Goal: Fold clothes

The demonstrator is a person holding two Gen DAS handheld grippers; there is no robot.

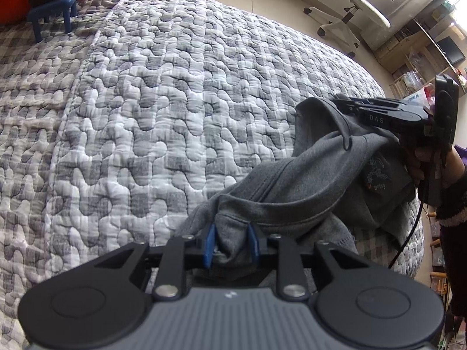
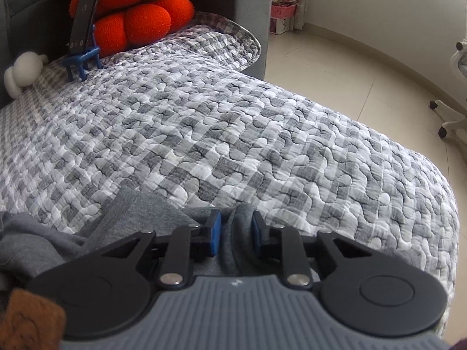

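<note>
A dark grey sweatshirt (image 1: pixel 318 175) with a small chest print hangs bunched over the near edge of a quilted grey-and-white bed cover (image 1: pixel 146 102). My left gripper (image 1: pixel 232 240) is shut on a fold of its ribbed edge, cloth pinched between the blue pads. The right gripper (image 1: pixel 335 102) shows at the right of the left wrist view, held by a hand, clamped on another part of the same garment. In the right wrist view my right gripper (image 2: pixel 235 230) is shut on a roll of the grey sweatshirt (image 2: pixel 140 207), which trails off to the left.
A phone on a small blue stand (image 2: pixel 83 46) leans against an orange knotted cushion (image 2: pixel 137 14) at the bed's head, beside a white plush (image 2: pixel 23 70). A white office chair (image 1: pixel 353 8) and shelves (image 1: pixel 423 58) stand on the tiled floor (image 2: pixel 350 67) beyond the bed.
</note>
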